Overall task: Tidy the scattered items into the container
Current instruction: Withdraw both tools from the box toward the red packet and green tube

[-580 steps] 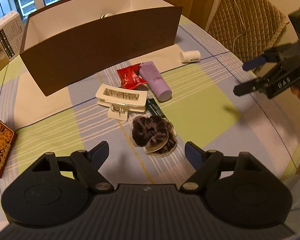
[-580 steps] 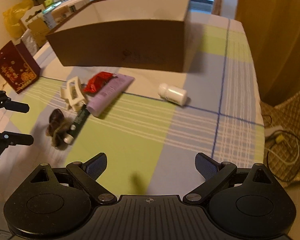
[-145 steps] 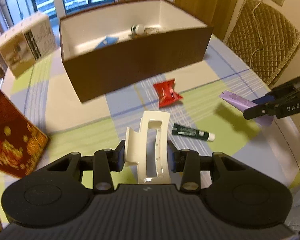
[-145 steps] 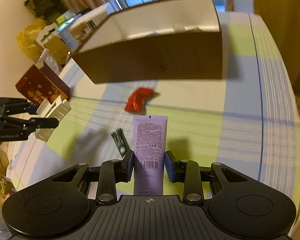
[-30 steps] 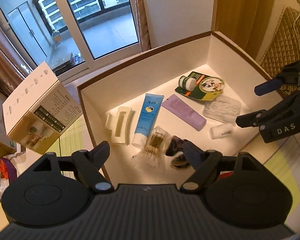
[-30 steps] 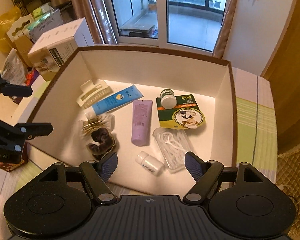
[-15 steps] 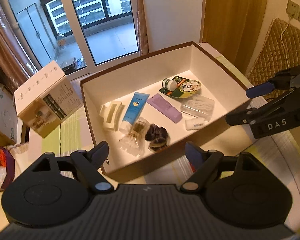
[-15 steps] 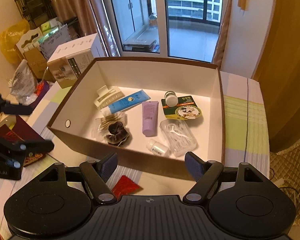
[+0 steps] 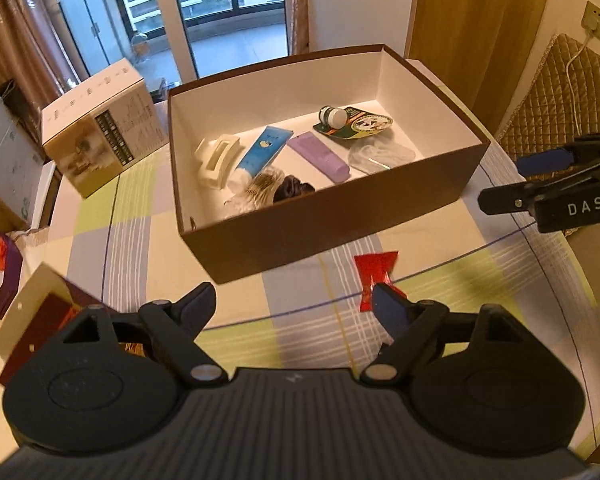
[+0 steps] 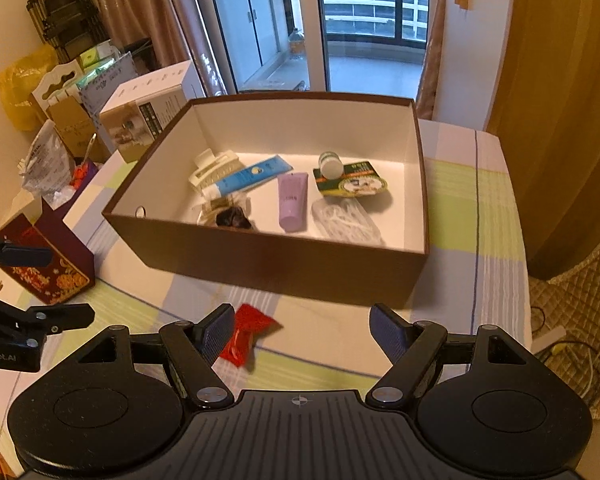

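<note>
The brown box [image 9: 340,216] [image 10: 284,264] stands on the checked tablecloth. Inside lie a white hair claw [image 9: 216,158] [image 10: 212,170], a blue tube [image 9: 262,150], a purple tube [image 9: 318,156] [image 10: 292,200], a dark scrunchie [image 9: 294,188] and other small items. A red sachet [image 9: 374,276] [image 10: 246,334] lies on the cloth in front of the box. My left gripper [image 9: 292,304] hangs open and empty above the cloth, short of the box. My right gripper [image 10: 302,326] [image 9: 536,180] is open and empty too; the sachet shows beside its left finger.
A printed carton [image 9: 100,132] [image 10: 148,116] stands left of the box. A dark red gift box [image 10: 48,268] [image 9: 40,320] sits at the near left. A quilted chair [image 9: 568,92] is at the right, past the table edge. Bags and cartons crowd the far left.
Both grippers have drawn back from above the box toward the near side of the table. The box now looks smaller and the red sachet has come into view.
</note>
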A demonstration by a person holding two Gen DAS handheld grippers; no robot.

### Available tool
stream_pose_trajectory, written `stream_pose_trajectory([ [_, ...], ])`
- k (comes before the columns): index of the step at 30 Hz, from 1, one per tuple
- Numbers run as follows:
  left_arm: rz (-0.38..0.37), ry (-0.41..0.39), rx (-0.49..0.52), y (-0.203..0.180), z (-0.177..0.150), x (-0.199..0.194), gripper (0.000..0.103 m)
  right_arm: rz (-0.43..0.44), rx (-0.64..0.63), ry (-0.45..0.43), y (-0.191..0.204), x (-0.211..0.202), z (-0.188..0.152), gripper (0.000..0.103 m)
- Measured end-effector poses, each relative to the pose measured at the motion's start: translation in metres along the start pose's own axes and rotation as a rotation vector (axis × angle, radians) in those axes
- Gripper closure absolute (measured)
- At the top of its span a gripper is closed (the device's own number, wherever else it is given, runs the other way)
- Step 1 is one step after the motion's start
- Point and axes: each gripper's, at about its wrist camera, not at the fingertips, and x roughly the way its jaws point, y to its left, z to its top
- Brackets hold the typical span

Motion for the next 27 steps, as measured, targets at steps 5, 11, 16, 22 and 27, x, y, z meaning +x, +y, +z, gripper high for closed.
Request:
stream_pose_trajectory([
  [5,-0.005,-0.004,-0.034,-0.002,-0.021,-0.001,0.021,-0.001,0.013,0.014,0.001,-0.001,-0.022,0.023],
  [11,0.002,0.020,-0.080,-0.001,-0.046,0.008,0.021,0.008,0.034,0.051,0.003,0.006,-0.049,0.023],
  [16,-0.002,0.035,-0.090,-0.002,-0.065,0.015,0.021,0.003,0.043,0.081,0.007,0.012,-0.065,0.023],
  [22,0.014,0.049,-0.074,-0.012,-0.091,0.026,0.021,0.020,0.064,0.093,0.009,0.020,-0.084,0.023],
  [27,0.009,0.067,-0.102,-0.010,-0.110,0.033,0.021,0.047,0.059,0.100,0.014,0.028,-0.109,0.023],
])
